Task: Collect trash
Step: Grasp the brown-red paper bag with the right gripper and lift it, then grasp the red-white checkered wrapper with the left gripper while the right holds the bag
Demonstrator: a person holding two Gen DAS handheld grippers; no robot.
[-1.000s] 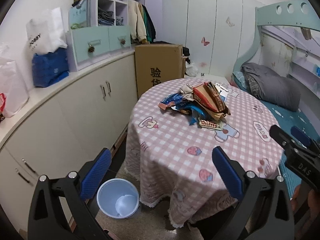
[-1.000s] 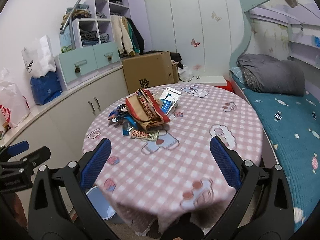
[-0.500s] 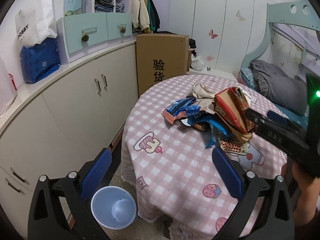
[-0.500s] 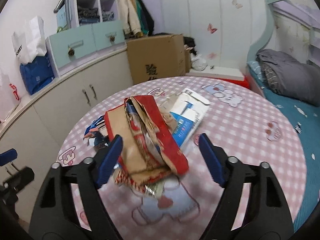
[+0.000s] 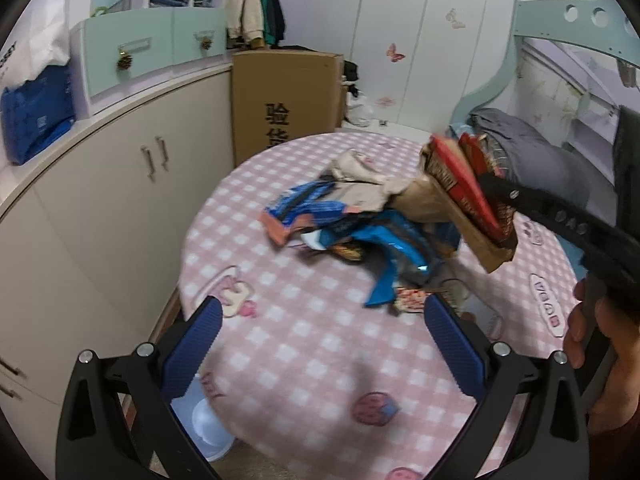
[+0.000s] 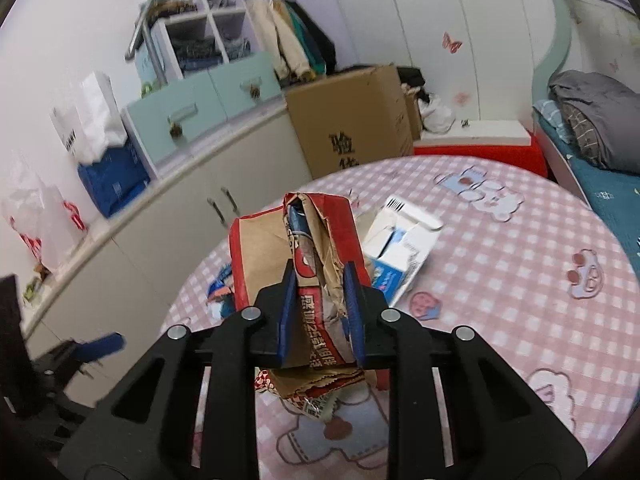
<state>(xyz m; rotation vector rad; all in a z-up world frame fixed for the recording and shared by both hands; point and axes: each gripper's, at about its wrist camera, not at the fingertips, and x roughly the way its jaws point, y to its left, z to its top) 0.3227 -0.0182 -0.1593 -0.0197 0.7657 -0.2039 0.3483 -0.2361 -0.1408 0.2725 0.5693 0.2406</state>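
Over the round table (image 6: 520,264): we log positions against its pink checked cloth.
Right gripper (image 6: 320,312): we see both blue pads clamped on a red-and-brown paper snack bag (image 6: 276,248), raised clear of the cloth.
Left gripper (image 5: 320,344): jaws spread wide, holding nothing, above the table's near edge.
Wrapper pile (image 5: 360,232): blue and beige wrappers at mid-table, below the lifted bag.
White-and-blue carton (image 6: 400,244): lying on the cloth, just beside the bag.
Blue bin (image 5: 208,424): on the floor beside the table edge.
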